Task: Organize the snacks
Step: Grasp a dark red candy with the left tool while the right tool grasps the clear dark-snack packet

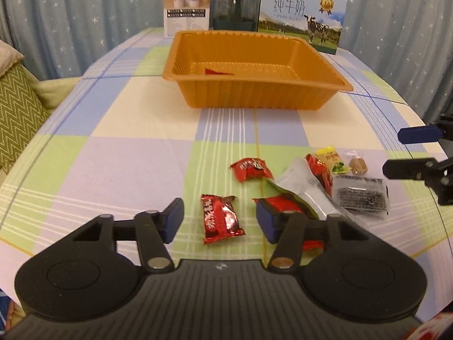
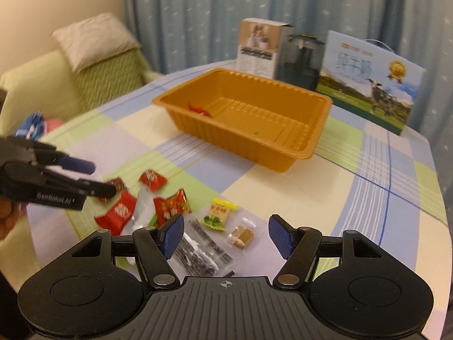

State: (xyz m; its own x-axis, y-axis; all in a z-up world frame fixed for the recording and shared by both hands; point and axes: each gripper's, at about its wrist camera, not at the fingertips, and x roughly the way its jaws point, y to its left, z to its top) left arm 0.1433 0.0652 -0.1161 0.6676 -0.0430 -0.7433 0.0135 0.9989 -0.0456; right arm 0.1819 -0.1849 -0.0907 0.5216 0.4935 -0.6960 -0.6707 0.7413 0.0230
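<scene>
A dark red candy [image 1: 222, 218] lies on the checked tablecloth between the pads of my left gripper [image 1: 219, 221]. The pads stand clear of it on both sides, so the gripper is open. To its right lies a heap of snacks: a red candy [image 1: 250, 168], a white pouch [image 1: 300, 187], a yellow candy [image 2: 218, 214], a brown candy in clear wrap [image 2: 240, 235] and a clear packet of dark bits [image 2: 203, 252]. My right gripper [image 2: 226, 236] hangs open just above the brown candy. Beyond stands the orange tray [image 1: 254, 96] with one red wrapper [image 1: 218, 71] inside.
Behind the tray stand a white box [image 1: 187, 8], a dark glass jar [image 1: 233, 8] and a milk carton box [image 1: 303, 25]. A green sofa with a cushion [image 2: 93, 65] is off the table's left side. Bare cloth lies between the snacks and the tray.
</scene>
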